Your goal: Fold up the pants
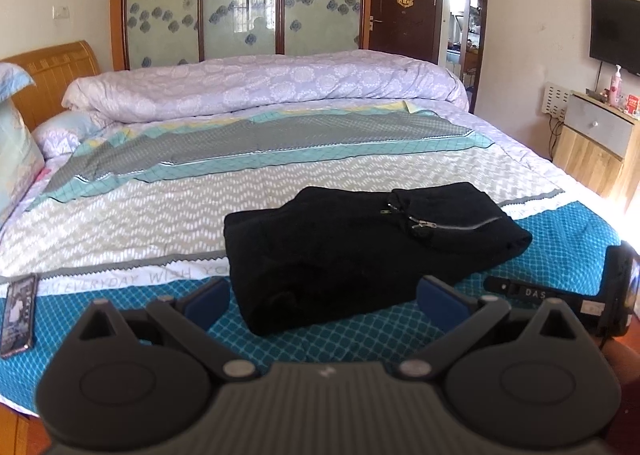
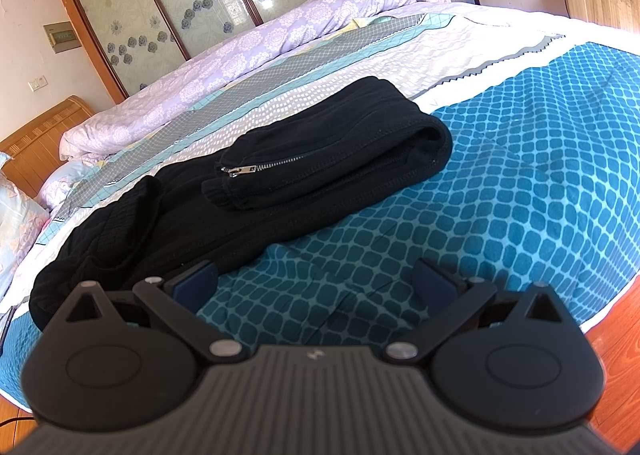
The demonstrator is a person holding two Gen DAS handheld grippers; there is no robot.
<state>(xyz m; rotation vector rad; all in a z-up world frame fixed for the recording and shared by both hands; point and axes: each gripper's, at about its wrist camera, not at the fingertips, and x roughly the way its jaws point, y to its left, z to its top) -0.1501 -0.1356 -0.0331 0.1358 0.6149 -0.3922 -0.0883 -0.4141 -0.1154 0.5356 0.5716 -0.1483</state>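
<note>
Black pants (image 1: 344, 251) lie folded on the bed's blue-patterned cover, the legs doubled back on top with silver zippers (image 1: 456, 221) showing. In the right wrist view the same pants (image 2: 280, 183) stretch from lower left to centre, with a zippered cuff (image 2: 256, 169) on top. My left gripper (image 1: 322, 297) is open just in front of the pants' near edge, its blue pads apart and holding nothing. My right gripper (image 2: 314, 281) is open too, over bare blue cover to the right of the pants' near end. The other gripper's body (image 1: 600, 295) shows at the right edge.
A phone (image 1: 18, 313) lies on the cover at the left. A rolled lilac quilt (image 1: 260, 89) runs along the far side of the bed. Pillows (image 1: 16, 151) sit at the headboard. A wooden nightstand (image 1: 596, 147) and the wood floor (image 2: 600, 355) border the bed on the right.
</note>
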